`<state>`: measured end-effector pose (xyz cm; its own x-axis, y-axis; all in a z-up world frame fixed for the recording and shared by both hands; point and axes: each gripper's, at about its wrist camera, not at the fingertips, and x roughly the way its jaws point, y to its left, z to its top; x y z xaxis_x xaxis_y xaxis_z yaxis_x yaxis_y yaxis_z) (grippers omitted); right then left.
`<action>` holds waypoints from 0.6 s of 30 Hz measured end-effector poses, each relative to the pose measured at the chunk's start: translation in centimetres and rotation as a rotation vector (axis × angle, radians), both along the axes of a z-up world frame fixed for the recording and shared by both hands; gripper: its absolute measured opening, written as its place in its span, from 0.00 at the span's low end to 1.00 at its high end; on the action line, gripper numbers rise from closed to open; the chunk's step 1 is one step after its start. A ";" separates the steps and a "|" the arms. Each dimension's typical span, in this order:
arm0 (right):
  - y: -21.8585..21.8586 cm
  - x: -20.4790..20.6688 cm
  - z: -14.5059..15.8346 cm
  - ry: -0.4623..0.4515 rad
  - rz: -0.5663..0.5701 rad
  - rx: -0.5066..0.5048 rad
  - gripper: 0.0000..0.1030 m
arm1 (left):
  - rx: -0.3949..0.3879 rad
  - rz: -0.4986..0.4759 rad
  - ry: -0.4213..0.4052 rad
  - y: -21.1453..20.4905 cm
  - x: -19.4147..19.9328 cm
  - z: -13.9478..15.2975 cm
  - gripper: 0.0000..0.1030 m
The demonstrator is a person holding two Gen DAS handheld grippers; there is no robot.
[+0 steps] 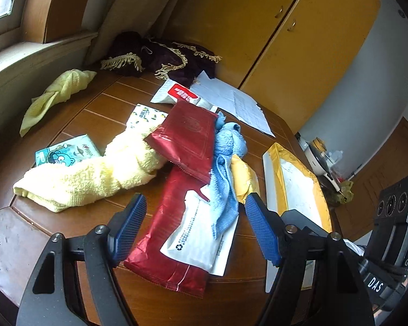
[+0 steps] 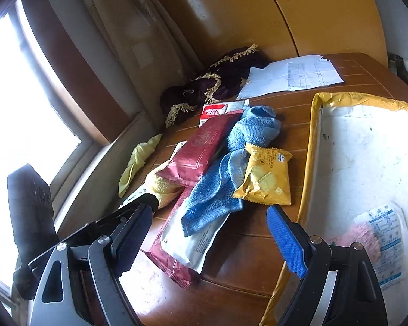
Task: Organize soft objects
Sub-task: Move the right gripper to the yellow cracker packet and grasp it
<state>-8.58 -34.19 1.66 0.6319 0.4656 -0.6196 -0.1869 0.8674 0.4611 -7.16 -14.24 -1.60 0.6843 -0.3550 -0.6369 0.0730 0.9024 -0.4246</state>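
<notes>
1. Left gripper (image 1: 194,203): jaws spread wide, nothing between them, hovering above the near end of a long red foil packet (image 1: 174,233) on the wooden table (image 1: 76,119).
2. Right gripper (image 2: 209,217): jaws likewise wide apart and empty, poised over the table just short of the blue towel (image 2: 217,190).
3. Blue towel (image 1: 225,157) lies crumpled across the pile, partly covering a white plastic pouch (image 1: 195,239) and the long red packet; its far end is bunched up.
4. Yellow snack packet (image 2: 266,179) rests on the towel's right edge; in the left wrist view only a sliver shows behind the towel and finger.
5. Second red packet (image 1: 190,141) lies tilted on top, its lower corner on a rolled pale yellow towel (image 1: 95,176).
6. Small yellow cloth (image 1: 54,95) sits apart near the window sill.
7. Tissue packs: a cartoon-printed one (image 1: 68,152) half hidden by the yellow towel, a patterned one (image 1: 144,115) mostly covered.
8. Yellow-taped white tray (image 2: 361,149) to the right, cut off by the frame; a blurred printed sachet lies inside.
9. Dark fringed cloth (image 1: 163,57) and paper sheets (image 1: 231,100) at the far edge; print illegible.
</notes>
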 end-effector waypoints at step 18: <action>0.2 -0.1 -1.7 0.059 0.016 0.032 0.86 | -0.017 0.008 0.019 0.6 0.1 -0.5 0.73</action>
